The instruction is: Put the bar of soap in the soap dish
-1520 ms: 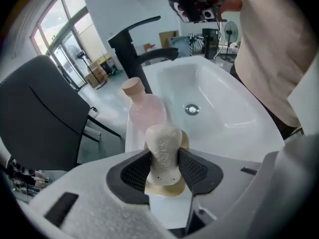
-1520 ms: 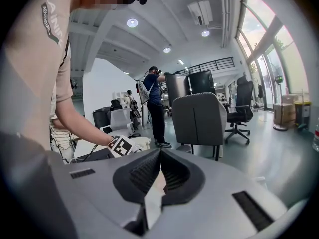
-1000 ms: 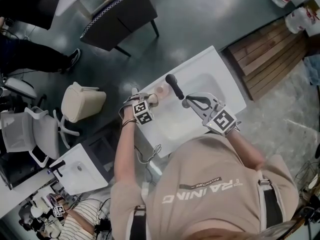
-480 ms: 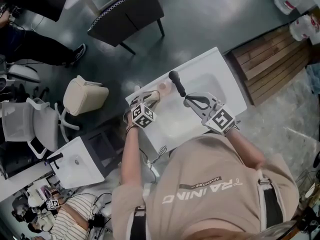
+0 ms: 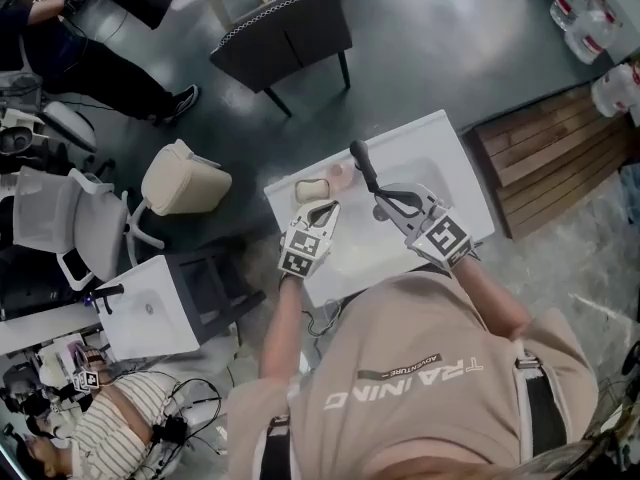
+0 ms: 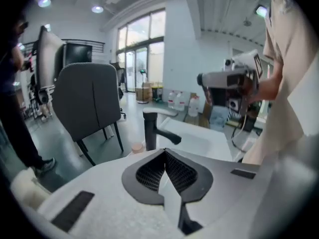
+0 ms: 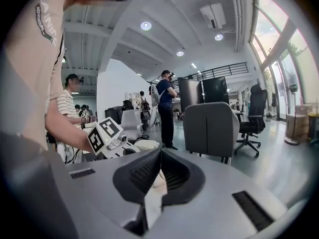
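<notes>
A beige bar of soap [image 5: 311, 189] lies at the far left end of the white sink counter [image 5: 440, 143]; I cannot make out a dish under it. A small pink round thing [image 5: 340, 176] sits between it and the black faucet [image 5: 361, 165]. My left gripper [image 5: 322, 210] hovers just short of the soap, shut and empty; in the left gripper view [image 6: 164, 151] its jaws meet at the tip with nothing between them. Over the basin's right side, my right gripper [image 5: 382, 204] is shut with nothing in it, as the right gripper view [image 7: 159, 151] shows.
A dark grey chair [image 5: 290, 33] stands beyond the sink, a beige bin [image 5: 185, 180] to its left and a second white cabinet [image 5: 150, 308] nearer left. Wooden decking [image 5: 560, 148] lies to the right. People stand and sit at the left edge.
My left gripper has lifted off the counter's left end and drawn back toward me, and its jaws have shut empty. The soap now lies uncovered there. The right gripper has barely shifted.
</notes>
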Tool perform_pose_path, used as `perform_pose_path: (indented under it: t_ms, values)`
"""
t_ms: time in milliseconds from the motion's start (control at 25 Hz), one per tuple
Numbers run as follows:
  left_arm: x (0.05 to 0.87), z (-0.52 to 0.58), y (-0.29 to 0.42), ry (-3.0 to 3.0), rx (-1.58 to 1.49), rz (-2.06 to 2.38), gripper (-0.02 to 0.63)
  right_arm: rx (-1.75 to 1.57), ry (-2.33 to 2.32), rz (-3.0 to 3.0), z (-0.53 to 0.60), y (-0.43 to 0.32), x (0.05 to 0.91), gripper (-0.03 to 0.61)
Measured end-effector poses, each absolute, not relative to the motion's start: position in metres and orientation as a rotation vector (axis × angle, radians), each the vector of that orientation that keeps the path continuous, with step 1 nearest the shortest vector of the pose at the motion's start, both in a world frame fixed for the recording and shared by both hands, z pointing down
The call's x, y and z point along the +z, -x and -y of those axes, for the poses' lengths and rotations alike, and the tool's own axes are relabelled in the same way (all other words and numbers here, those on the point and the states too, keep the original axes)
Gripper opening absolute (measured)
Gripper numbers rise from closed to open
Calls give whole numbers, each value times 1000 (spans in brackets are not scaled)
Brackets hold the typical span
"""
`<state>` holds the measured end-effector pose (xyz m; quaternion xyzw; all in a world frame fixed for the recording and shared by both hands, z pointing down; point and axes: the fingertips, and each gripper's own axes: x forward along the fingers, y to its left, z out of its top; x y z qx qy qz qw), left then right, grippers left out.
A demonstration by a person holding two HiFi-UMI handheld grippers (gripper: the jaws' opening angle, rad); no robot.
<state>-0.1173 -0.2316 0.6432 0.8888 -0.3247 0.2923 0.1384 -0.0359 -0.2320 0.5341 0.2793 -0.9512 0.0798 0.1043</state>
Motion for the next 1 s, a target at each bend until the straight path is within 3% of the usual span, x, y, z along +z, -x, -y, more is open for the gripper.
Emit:
perform_pose_path:
  t_ms: [160,400,1000]
  values:
    - [605,236,115,-2407,351,1105,9,191,-810,2827,232,39,520,12]
    - [564,243,141,-2293,78,1260,9,111,-760,2877,230,47,493,14]
    - [439,241,187,-2373,-12,1763,9,105,-824,3017,252,37,428,13]
